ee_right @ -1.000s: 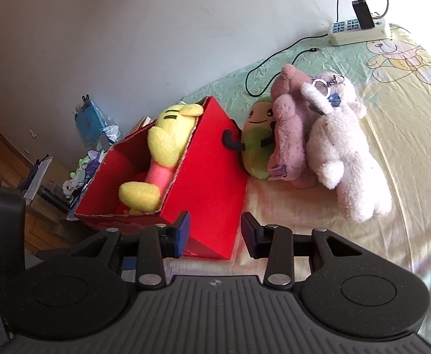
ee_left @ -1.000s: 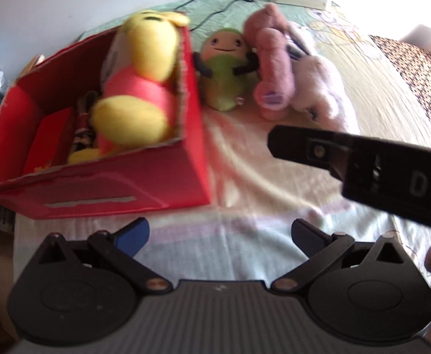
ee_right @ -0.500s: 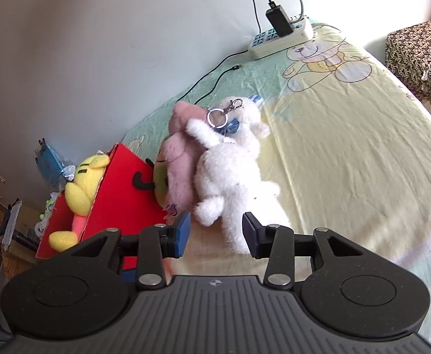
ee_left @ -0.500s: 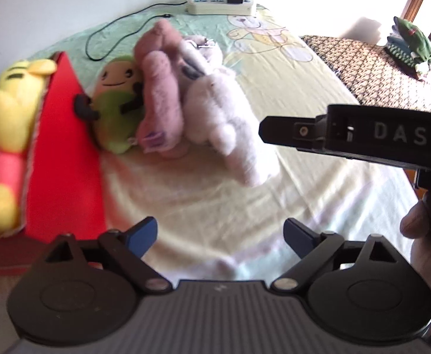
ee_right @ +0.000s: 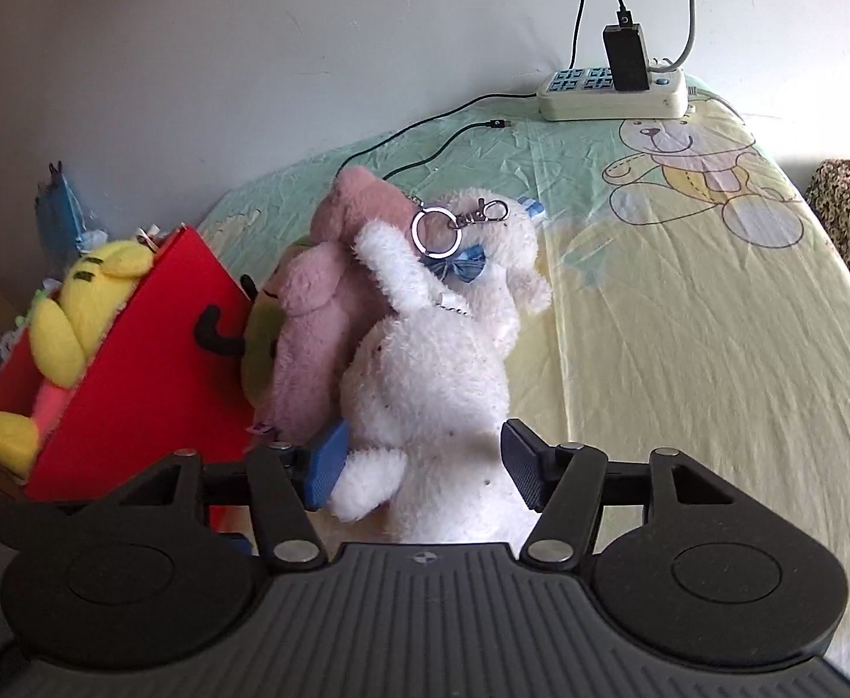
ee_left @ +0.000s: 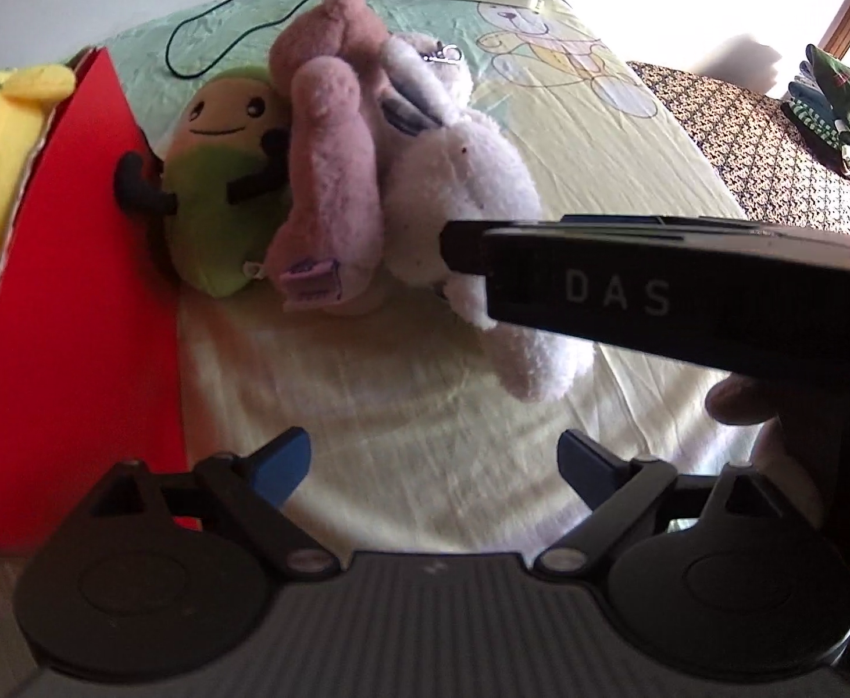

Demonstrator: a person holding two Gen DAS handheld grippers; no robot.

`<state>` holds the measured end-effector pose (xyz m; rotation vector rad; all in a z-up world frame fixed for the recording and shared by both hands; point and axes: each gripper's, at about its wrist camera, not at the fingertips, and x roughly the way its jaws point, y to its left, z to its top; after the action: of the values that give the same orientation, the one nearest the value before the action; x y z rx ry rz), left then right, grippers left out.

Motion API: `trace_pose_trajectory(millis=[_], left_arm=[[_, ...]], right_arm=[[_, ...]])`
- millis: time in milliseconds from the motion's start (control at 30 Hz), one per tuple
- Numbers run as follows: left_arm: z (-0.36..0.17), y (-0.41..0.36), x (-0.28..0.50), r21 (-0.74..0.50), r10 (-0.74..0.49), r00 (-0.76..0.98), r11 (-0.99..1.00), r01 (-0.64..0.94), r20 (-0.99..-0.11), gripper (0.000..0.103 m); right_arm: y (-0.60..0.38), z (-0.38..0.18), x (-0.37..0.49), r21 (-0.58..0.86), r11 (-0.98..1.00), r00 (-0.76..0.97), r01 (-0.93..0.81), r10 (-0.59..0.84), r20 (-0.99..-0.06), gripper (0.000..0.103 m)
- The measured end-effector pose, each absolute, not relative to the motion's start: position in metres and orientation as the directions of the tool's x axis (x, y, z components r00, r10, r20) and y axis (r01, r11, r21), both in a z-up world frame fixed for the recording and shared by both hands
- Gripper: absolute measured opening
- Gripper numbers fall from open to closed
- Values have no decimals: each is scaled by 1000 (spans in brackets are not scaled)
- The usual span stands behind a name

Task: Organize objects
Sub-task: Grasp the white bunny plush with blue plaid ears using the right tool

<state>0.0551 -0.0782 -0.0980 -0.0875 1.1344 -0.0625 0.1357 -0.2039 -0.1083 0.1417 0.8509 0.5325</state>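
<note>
A white plush rabbit (ee_right: 436,372) with a key ring lies on the bed, beside a pink plush (ee_right: 320,337) and a green plush (ee_right: 259,349). My right gripper (ee_right: 419,468) is open, its jaws on either side of the rabbit's lower body. In the left wrist view the rabbit (ee_left: 471,186), pink plush (ee_left: 332,174) and green plush (ee_left: 215,192) lie ahead, and the right gripper crosses in front of the rabbit. My left gripper (ee_left: 434,462) is open and empty above the sheet. A yellow plush (ee_right: 76,314) sits in the red box (ee_right: 140,372).
A power strip (ee_right: 614,93) with a charger and cables lies at the bed's far edge by the wall. A patterned surface (ee_left: 768,145) with folded clothes (ee_left: 832,99) is at the right. Clutter stands beyond the box at the left.
Both grippers have swung right from the red box toward the plush pile. The right gripper has opened wider and moved in around the white rabbit.
</note>
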Motion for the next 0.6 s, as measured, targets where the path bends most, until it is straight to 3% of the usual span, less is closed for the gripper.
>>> trace_pose_trajectory(millis=[333,600], left_arm=[[-89,-88,70,-146,-164,459,986,76,-873,92],[-86,-107,104,-268,-305,487,952,145,-819,88]], right_arm=[[-274,-135,157,670,727,502,-151,640,-581,54],[-329,-148,166,723,691,548,-4,606,-577,52]])
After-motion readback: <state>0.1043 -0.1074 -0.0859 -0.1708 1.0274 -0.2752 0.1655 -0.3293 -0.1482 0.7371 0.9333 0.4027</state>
